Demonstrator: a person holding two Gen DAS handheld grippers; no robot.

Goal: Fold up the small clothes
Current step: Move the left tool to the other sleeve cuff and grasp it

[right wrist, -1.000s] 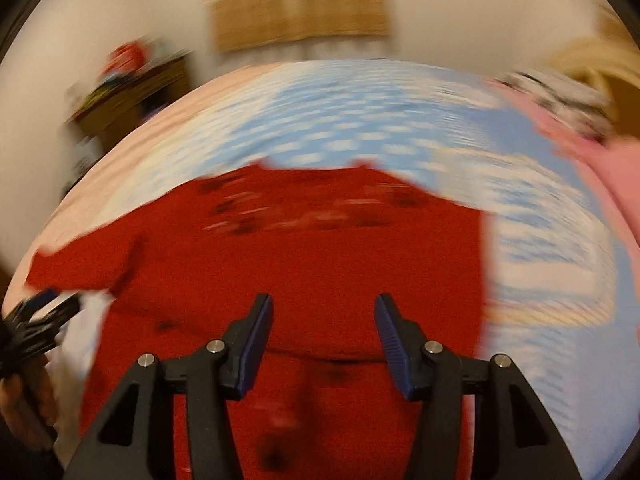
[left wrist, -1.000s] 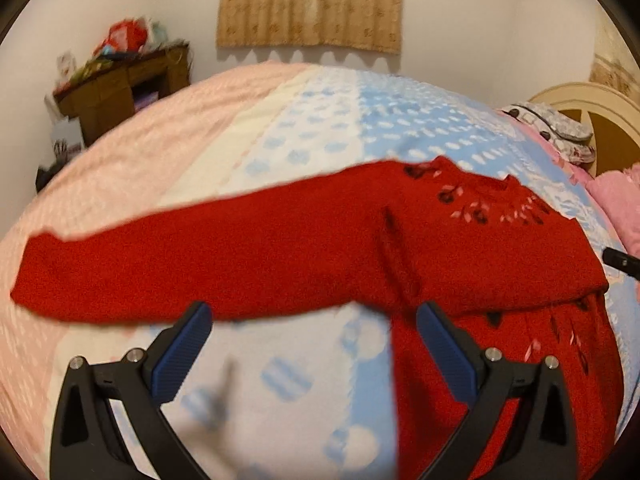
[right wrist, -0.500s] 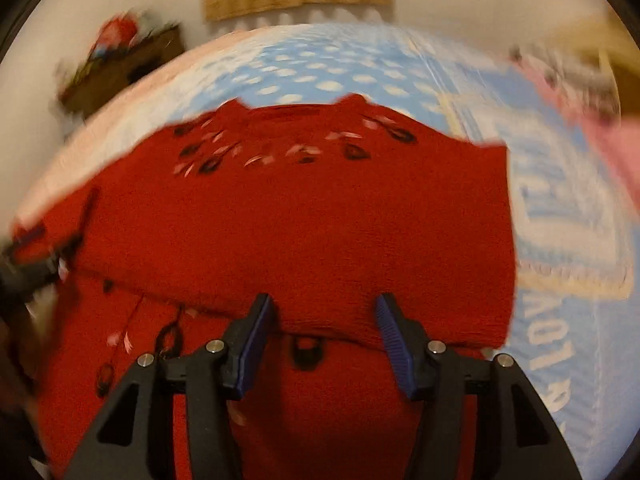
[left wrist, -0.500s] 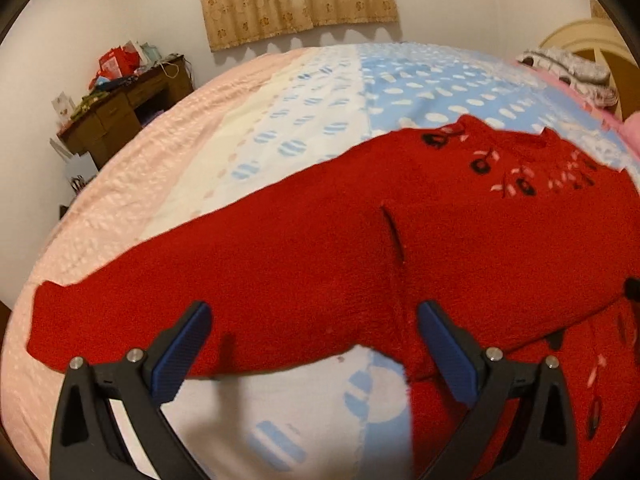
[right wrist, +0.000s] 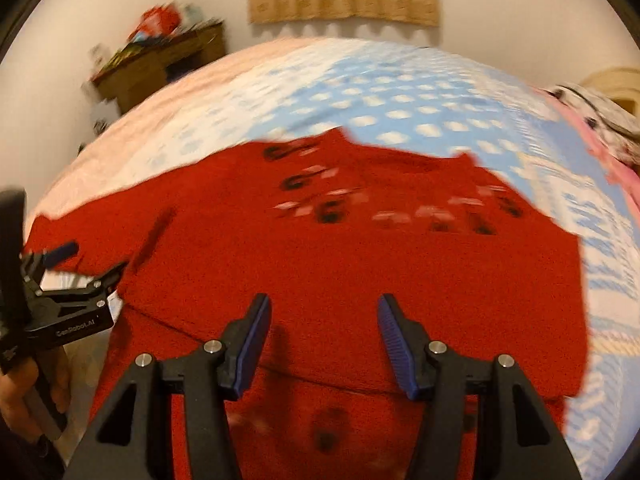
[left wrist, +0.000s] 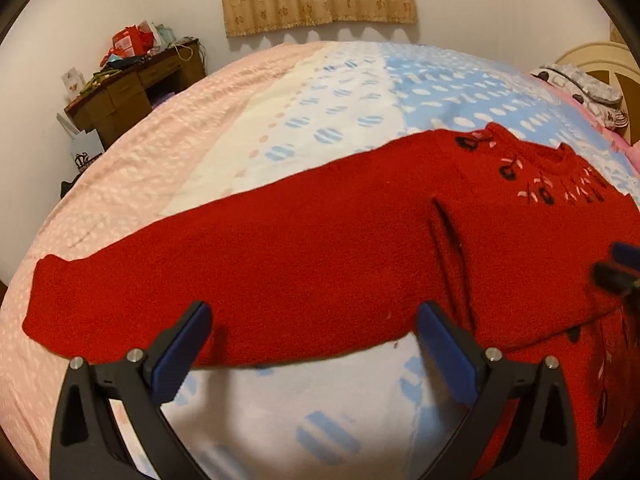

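The red sweater (left wrist: 320, 264) lay mid-frame across the bed (left wrist: 248, 128), one sleeve stretched left. The left gripper (left wrist: 316, 344) and right gripper (right wrist: 322, 340) hovered wide, empty. A shallow pinch might drag the folded layer askew.

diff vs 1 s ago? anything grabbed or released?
Nothing grabbed or released. Both tongs moved in toward the red sweater: the outstretched sleeve now reaches down between the open left tongs, and the right tongs, also open, sit farther over the folded body. The right tongs' tip has come further into the left view. Sweater layout on the bedspread is unchanged.
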